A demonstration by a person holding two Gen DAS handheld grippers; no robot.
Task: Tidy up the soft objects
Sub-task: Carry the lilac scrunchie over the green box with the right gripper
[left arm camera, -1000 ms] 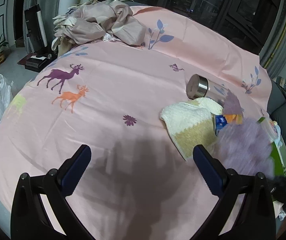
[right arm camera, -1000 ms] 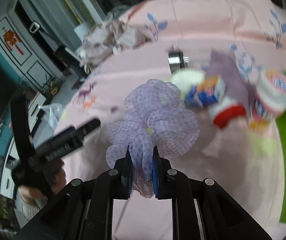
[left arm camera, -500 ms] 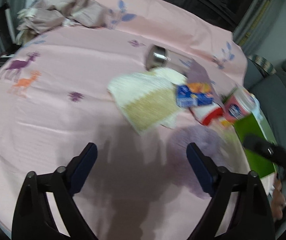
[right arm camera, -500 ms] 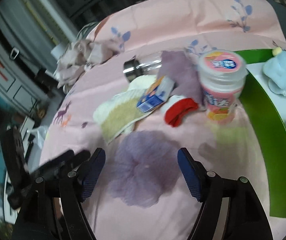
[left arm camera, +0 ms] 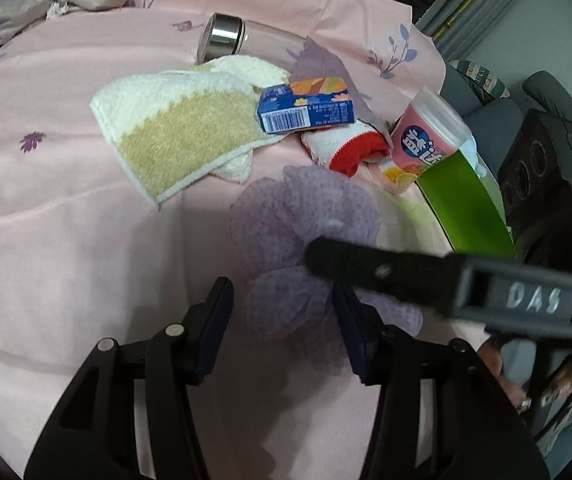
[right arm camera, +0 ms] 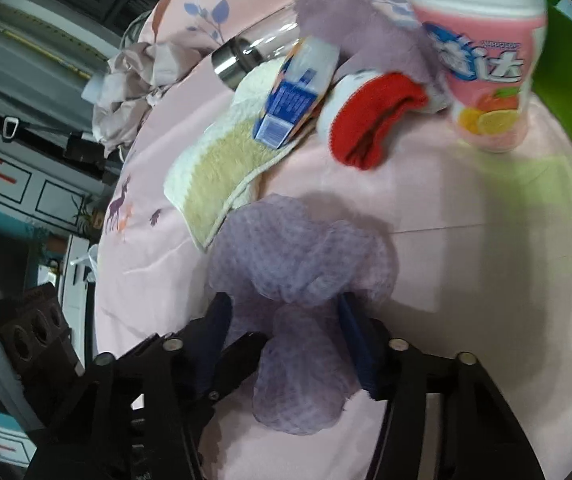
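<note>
A moment ago the right gripper [right arm camera: 284, 316] dropped the purple puff [left arm camera: 306, 240] on the pink cloth [left arm camera: 66, 240] near the towel [left arm camera: 182, 136]; now both it and the left gripper [left arm camera: 282, 300] straddle it half-open, seemingly re-gripping to move it.

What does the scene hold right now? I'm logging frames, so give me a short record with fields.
surface: pink printed sheet
target: purple mesh puff, lying on the sheet
left tool: open, fingers on either side of the puff's near lobe
right tool: open, puff between its fingers
nearby soft items: cream-and-tan towel; red-cuffed sock
hard items: blue box; pink tub; steel-capped bottle
</note>
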